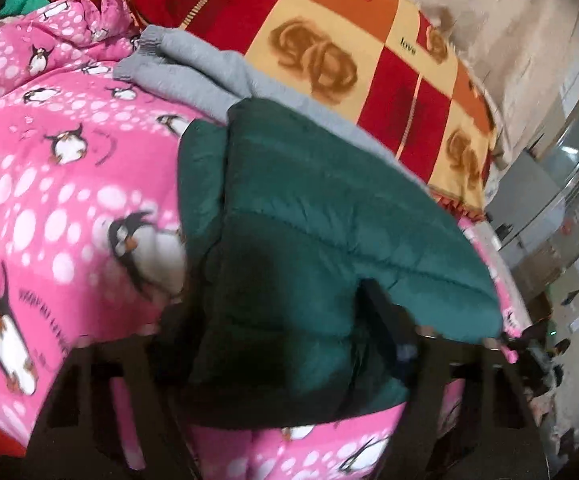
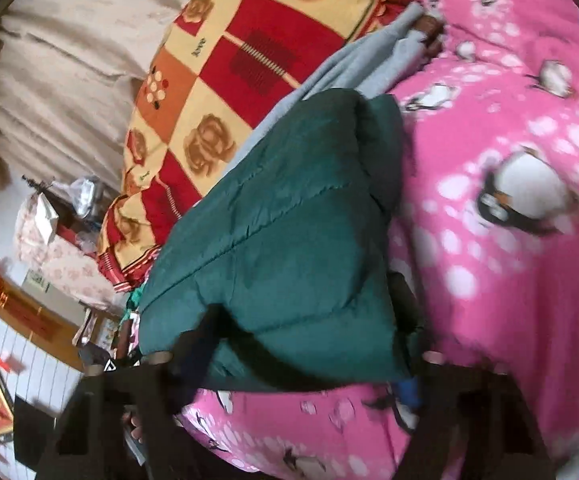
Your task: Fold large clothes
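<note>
Both tools, left tool (image 1: 273, 320) and right tool (image 2: 301, 320), clamp a half-folded green puffer jacket (image 1: 309, 220) on the pink penguin quilt (image 1: 49, 200), folds remaining.

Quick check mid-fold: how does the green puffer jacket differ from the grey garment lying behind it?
The green puffer jacket is thick, quilted and shiny; the grey garment is thin, matte and unquilted. The jacket lies nearest, between both grippers' fingers; the grey garment lies beyond them, partly hidden under the jacket. The grey garment shows a ribbed cuff; no such cuff shows on the jacket. Both lie on the pink penguin blanket.
</note>
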